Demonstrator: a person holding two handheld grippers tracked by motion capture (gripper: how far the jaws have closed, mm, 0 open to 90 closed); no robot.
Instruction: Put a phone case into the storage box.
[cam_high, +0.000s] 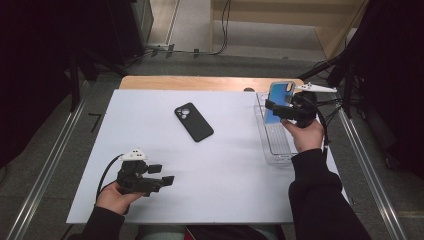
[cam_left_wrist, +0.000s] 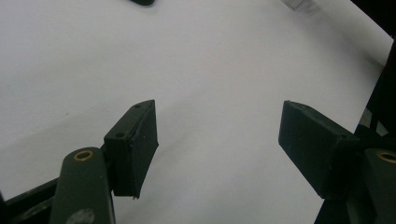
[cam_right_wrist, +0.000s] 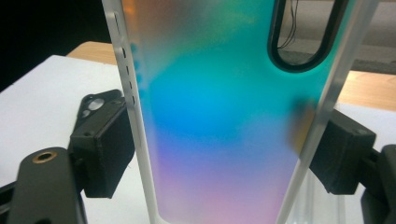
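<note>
A wooden table (cam_high: 150, 82) carries a large white board (cam_high: 150, 150) that covers nearly all of its top, leaving a strip of bare wood along the far edge. A black phone (cam_high: 194, 122) lies face down on the board, a little beyond its middle, set at a slant. Near the board's right edge lies a clear plastic tray (cam_high: 275, 150), long and narrow, running from front to back.

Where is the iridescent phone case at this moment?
In the high view the iridescent phone case is at the right, held upright between the fingers of the right gripper, above the clear tray at the table's right edge.
</note>
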